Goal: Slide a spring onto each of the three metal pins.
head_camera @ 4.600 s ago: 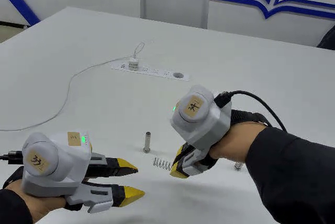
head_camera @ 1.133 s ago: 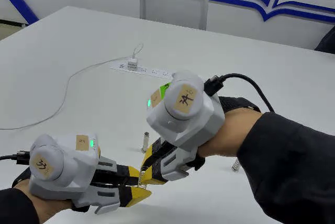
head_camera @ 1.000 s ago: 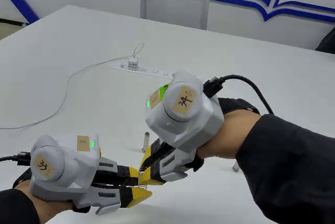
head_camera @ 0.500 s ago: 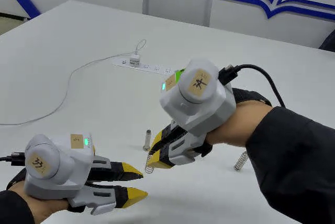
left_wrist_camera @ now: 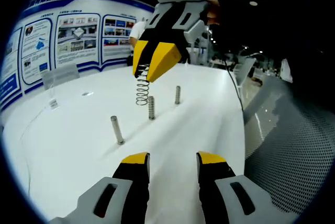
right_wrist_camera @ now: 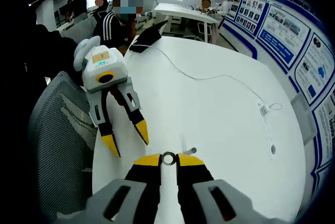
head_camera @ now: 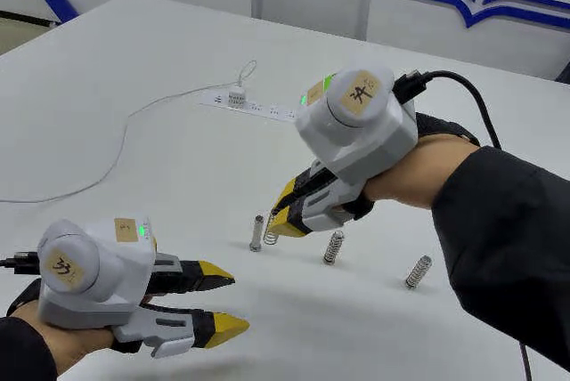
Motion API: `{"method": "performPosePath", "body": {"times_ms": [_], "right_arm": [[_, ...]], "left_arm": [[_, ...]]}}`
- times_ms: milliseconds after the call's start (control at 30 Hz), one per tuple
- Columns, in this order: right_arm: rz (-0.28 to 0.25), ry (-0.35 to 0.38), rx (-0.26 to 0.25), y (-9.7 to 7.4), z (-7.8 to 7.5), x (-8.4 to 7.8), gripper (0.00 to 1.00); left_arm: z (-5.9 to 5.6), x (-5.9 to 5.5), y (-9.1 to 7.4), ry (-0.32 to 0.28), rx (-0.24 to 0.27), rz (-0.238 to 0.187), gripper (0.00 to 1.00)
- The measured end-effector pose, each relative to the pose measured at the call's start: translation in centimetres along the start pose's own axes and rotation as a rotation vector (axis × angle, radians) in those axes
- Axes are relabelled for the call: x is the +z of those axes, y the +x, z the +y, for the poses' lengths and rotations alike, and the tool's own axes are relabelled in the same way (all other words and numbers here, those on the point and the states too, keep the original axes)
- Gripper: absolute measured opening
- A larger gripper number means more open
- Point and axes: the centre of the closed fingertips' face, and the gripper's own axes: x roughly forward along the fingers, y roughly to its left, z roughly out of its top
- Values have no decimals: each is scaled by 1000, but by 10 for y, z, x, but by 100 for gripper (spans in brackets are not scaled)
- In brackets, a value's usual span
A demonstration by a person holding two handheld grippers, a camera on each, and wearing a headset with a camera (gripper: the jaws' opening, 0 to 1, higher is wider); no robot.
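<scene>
The right hand-held gripper, at the centre of the head view, is clamped on a spring hanging just beside the bare pin. To its right on the white tabletop, a second pin and a third pin already wear springs. The left hand-held gripper, lower left, has its jaws apart and holds nothing.
</scene>
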Motion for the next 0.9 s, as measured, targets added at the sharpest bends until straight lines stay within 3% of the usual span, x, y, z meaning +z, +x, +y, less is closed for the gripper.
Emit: {"method": "performPosePath", "body": {"times_ms": [367, 600, 900], "right_arm": [[-16, 38, -76, 11, -36, 5, 12], [3, 68, -75, 25, -46, -1, 12], [14, 96, -61, 33, -43, -5, 12]], "left_arm": [[7, -1, -4, -34, 33, -17, 47], [9, -3, -5, -48, 37, -16, 53], [10, -5, -4, -61, 37, -17, 58]]}}
